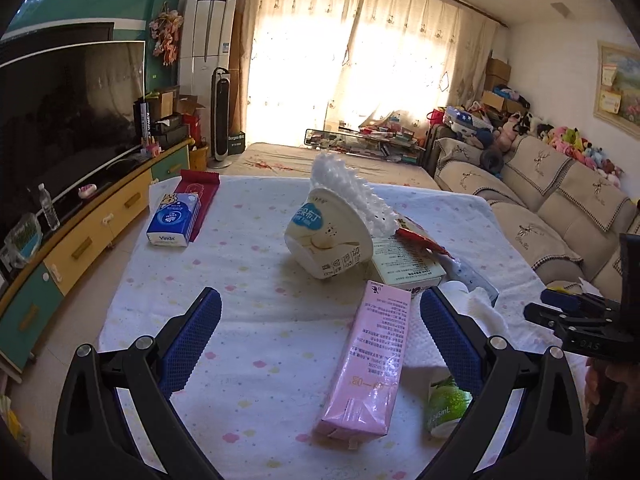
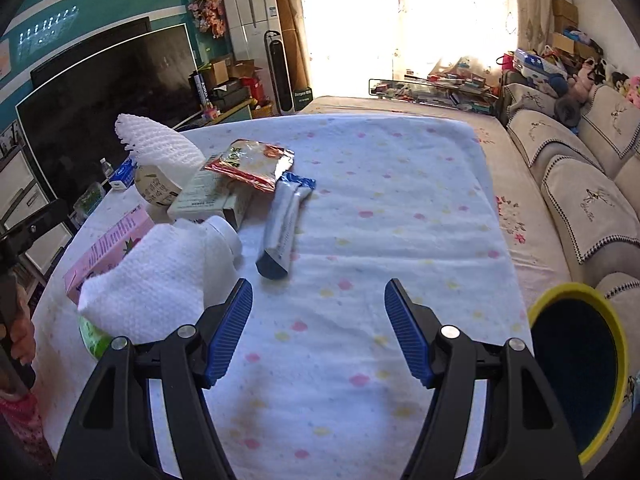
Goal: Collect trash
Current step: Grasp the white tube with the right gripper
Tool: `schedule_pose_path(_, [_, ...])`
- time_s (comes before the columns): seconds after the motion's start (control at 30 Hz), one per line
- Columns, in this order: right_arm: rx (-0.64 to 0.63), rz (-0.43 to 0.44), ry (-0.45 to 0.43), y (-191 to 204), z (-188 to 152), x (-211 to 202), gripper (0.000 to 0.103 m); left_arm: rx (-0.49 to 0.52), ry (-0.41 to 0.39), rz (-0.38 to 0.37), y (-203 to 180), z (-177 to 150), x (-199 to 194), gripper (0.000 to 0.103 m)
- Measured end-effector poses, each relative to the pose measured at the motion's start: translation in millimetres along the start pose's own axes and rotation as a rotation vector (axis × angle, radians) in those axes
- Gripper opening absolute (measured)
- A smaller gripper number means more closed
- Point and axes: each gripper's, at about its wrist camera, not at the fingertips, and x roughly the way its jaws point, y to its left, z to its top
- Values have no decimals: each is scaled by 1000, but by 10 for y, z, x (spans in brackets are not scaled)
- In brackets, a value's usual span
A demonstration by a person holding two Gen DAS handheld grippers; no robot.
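Trash lies on a table with a dotted white cloth (image 1: 256, 264). A pink carton (image 1: 370, 360) lies between the fingers of my open left gripper (image 1: 320, 320), toward the right finger. Behind it are a tipped yogurt cup (image 1: 328, 236), white foam netting (image 1: 352, 196), a cream box (image 1: 404, 264), a white paper towel (image 1: 480, 312) and a green bottle (image 1: 446, 404). My right gripper (image 2: 319, 308) is open and empty over bare cloth. To its left are the paper towel (image 2: 152, 276), a grey tube (image 2: 284, 228) and a red snack wrapper (image 2: 250, 164).
A yellow-rimmed bin (image 2: 580, 364) stands at the table's right edge. A blue tissue pack (image 1: 174, 220) on a red packet (image 1: 202, 196) sits at the far left corner. A TV cabinet (image 1: 80, 236) is on the left, a sofa (image 1: 560, 208) on the right.
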Motion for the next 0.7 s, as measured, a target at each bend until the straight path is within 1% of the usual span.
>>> schedule_pose_path(0.07, [-19,-5,6,98,114,117,65,-16,-8,-14,49,-15,36,98])
schedule_pose_path(0.17, [-35,-7,22,190,253,283,64,-12,8,-4,58,-36,105,98])
schedule_pose_path(0.23, [-43,-10,43,222,294,388,60,-1,12,2,35,-51,115,98])
schedule_pose_path(0.3, [-48,-23,67,254,336,513,52,-6,16,3,79,-66,136,98])
schedule_pose_path(0.43, [-53,-34,103,303,367,694,44,-35,24,0,139,-85,160,98])
schedule_pose_path(0.47, [-51,-35,110,304,368,724,39,-40,26,1,150,-92,168,98])
schedule_pose_path(0.57, [-42,-21,115,277,346,750,19,-40,28,6,161,-115,179,98])
schedule_pose_path(0.7, [-26,-9,87,220,335,666,13,-20,37,10,101,-143,208,98])
